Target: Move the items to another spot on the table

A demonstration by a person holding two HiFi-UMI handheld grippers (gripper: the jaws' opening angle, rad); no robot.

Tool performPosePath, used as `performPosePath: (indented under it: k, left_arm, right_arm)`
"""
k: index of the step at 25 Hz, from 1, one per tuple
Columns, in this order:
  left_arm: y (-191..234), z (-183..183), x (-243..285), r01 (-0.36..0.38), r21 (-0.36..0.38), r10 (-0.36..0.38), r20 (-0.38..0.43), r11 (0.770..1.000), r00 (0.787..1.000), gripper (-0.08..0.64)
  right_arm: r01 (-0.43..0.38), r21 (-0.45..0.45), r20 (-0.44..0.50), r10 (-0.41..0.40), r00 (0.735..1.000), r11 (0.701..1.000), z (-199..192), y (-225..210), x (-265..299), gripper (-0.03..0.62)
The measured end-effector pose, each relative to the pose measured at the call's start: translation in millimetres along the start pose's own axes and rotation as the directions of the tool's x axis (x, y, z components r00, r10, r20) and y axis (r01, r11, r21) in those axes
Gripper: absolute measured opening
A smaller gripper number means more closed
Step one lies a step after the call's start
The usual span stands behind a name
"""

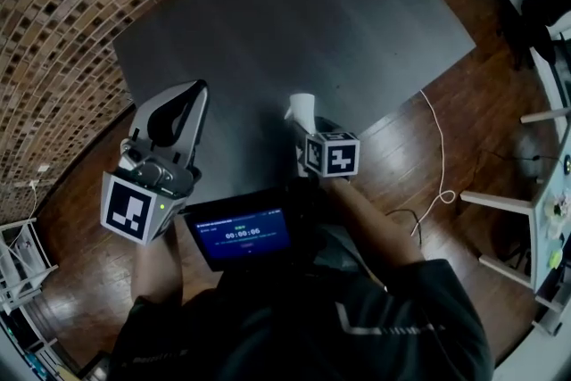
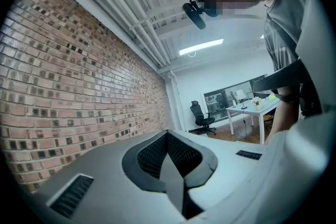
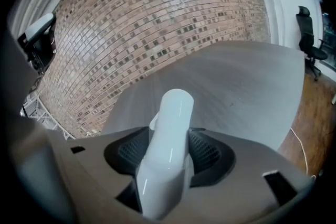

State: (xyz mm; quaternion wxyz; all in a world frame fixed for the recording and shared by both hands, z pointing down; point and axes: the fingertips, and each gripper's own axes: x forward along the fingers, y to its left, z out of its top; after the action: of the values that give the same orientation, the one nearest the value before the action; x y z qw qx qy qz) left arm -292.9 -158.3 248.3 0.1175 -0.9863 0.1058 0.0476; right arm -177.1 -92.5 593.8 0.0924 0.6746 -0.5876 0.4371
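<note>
Down by the person's chest there's a small screen (image 1: 241, 232) with a timer on it. Just past that, the right gripper (image 3: 167, 157) is clamped on a white plastic tube (image 3: 173, 113), pads pressing both sides, with the tube's rounded end poking out beyond the jaws over the near edge of the dark table (image 1: 294, 22). The left gripper (image 1: 200, 90) is pinched closed on nothing, off to the side. Brick wall (image 1: 53, 22) at the back. Looks to me like the carry step: tube's picked up and not yet put down. Next move is probably to swing it out over a bare patch, lower it and let go gently, since it may roll.
</note>
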Motion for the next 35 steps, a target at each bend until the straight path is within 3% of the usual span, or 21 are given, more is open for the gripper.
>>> performPosePath:
  k: [9,14,25,35]
  left_arm:
    - [-37.5,26.0,9.8,0.062,0.000,-0.062,0.073,0.998,0.995,0.002]
    - [-62.8,34.5,31.7,0.093,0.011,-0.093,0.084,0.996,0.992,0.002]
    - [-158.6,46.7,144.9,0.130,0.046,-0.132,0.062,0.990,0.989,0.002]
    - [-218.8,54.4,265.1,0.033,0.055,-0.035,0.034,0.998,0.999,0.002]
  right_arm:
    - [0.020,0.011,0.111,-0.021,0.994,1.000,35.8,-30.7,-77.3,0.245]
    - [-0.018,-0.015,0.160,0.020,0.987,1.000,60.1,-49.7,-114.7,0.244]
    - [-0.025,-0.099,0.204,0.045,0.978,0.995,118.2,-182.3,-190.8,0.244]
    - [-0.112,-0.183,0.169,0.143,0.975,0.977,186.6,-299.2,-220.7,0.244]
